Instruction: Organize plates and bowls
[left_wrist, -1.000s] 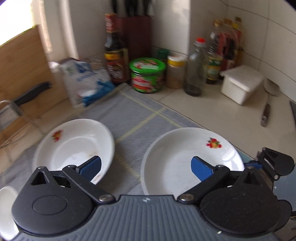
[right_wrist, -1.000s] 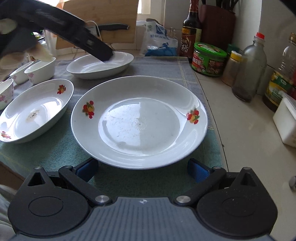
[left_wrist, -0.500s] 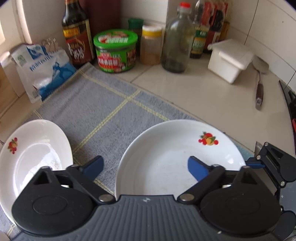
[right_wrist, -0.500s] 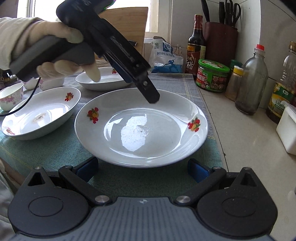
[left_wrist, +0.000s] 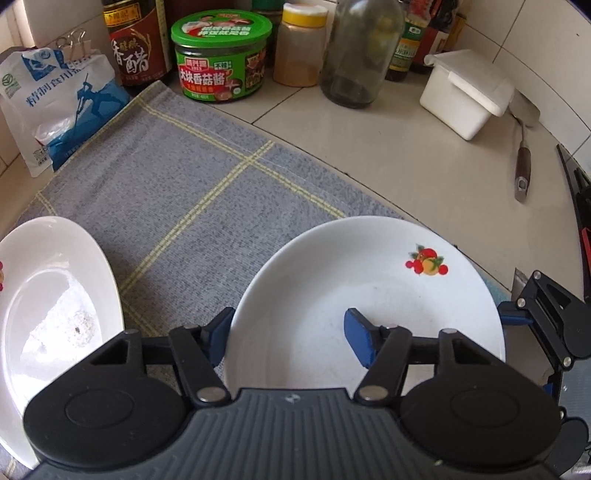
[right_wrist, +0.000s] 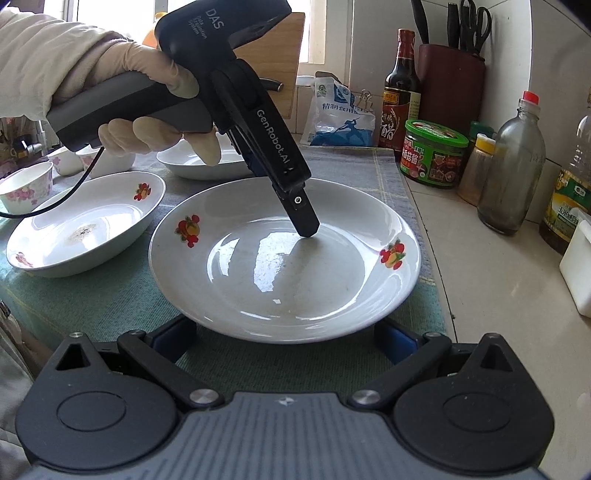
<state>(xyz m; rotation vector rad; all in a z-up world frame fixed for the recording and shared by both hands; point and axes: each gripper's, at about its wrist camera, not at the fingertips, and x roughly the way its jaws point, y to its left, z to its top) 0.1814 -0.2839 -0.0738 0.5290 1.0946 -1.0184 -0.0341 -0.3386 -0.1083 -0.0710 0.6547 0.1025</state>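
A large white plate with fruit prints (right_wrist: 284, 266) (left_wrist: 369, 288) lies on the grey checked cloth (left_wrist: 177, 192). My left gripper (left_wrist: 288, 332) is open and straddles the plate's far-left rim, one blue pad inside the plate, the other outside on the cloth. In the right wrist view its finger (right_wrist: 301, 218) reaches down into the plate. My right gripper (right_wrist: 284, 341) is open, low at the plate's near edge, its pads partly under the rim. A second white dish (right_wrist: 85, 229) lies left of the plate. A third dish (right_wrist: 199, 162) (left_wrist: 55, 295) lies behind.
Small floral bowls (right_wrist: 26, 184) stand at the far left. A green jar (left_wrist: 221, 62), vinegar bottle (left_wrist: 135, 40), glass bottle (left_wrist: 356, 51), spice jar (left_wrist: 299, 44) and salt bag (left_wrist: 55, 107) line the back. A white lidded box (left_wrist: 465, 92) and a spatula (left_wrist: 522, 147) lie on the counter.
My left gripper moved right and down from the back dish to the large plate and its jaws narrowed around the rim. My right gripper stayed at the plate's near edge.
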